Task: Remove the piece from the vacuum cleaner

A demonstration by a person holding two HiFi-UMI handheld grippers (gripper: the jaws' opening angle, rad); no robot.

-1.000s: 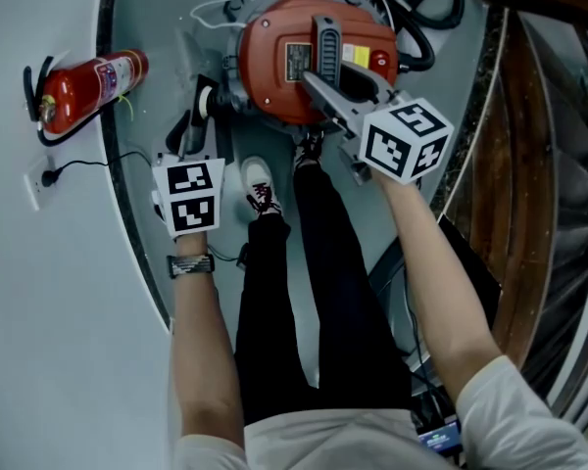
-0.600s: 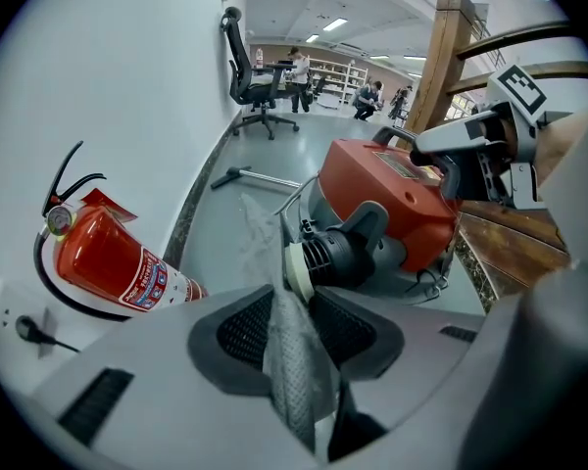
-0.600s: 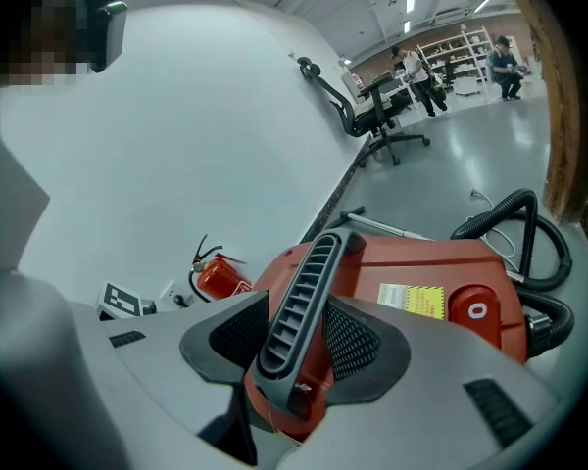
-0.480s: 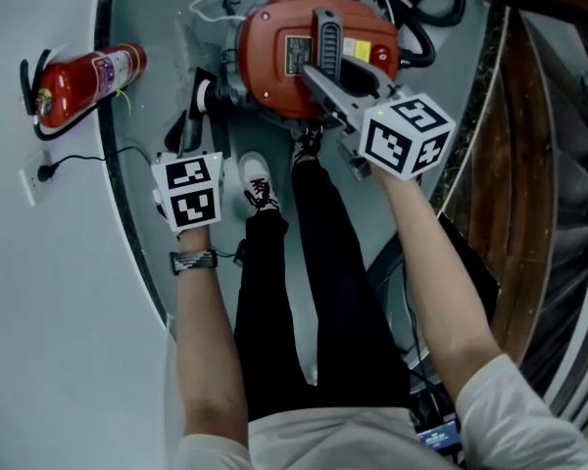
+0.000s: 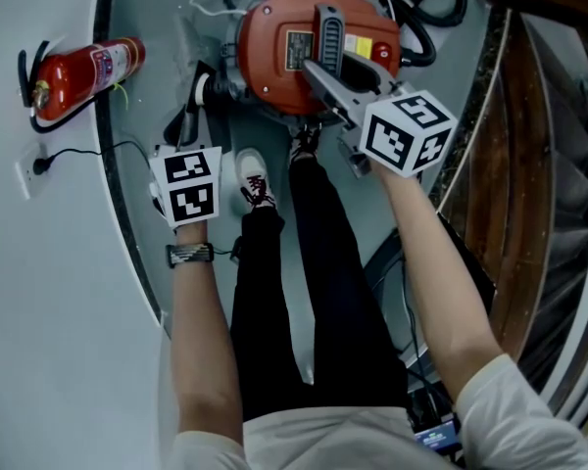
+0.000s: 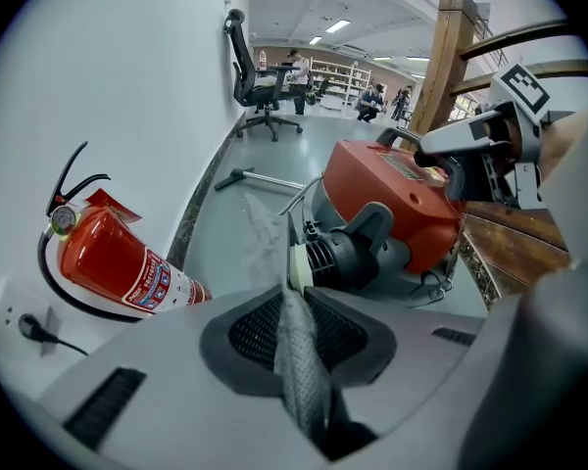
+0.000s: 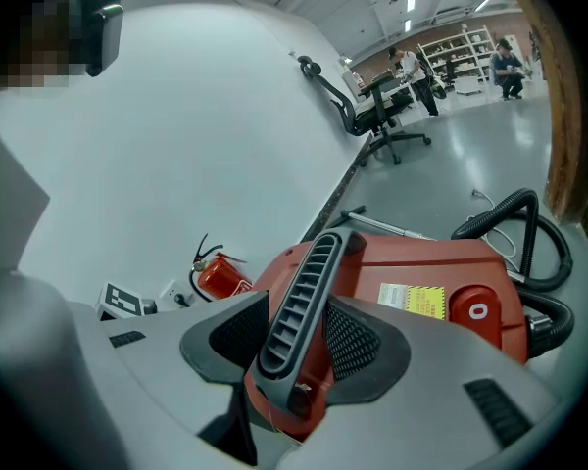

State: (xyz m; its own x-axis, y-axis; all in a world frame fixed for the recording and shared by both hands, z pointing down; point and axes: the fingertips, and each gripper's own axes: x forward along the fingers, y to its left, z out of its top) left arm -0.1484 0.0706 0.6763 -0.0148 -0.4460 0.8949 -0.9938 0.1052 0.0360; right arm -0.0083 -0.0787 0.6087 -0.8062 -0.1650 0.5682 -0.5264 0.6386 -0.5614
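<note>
Left claw (image 6: 293, 304) on the piece, right claw (image 7: 296, 346) bracing the vacuum cleaner; nothing has come free yet.

The left claw's jaws have just been closing and now pinch a thin grey mesh-textured piece (image 6: 300, 380), which runs up to the white collar (image 6: 296, 262) of the black ribbed port (image 6: 338, 258) on the red drum-shaped vacuum cleaner (image 5: 274, 62). The cleaner stands on the grey floor (image 6: 230, 223) by its wall edge. The right claw is clamped on the dark ribbed plastic handle (image 7: 309, 282). Likely troubles: the narrow pinch may slip off the flat piece under a hard pull, a crooked pull may jam it in the collar, and the cleaner may slide if the handle grip gives. Hidden: the joint behind the collar and the piece's lower end inside the claw. What the piece is made of is hard to tell.
</note>
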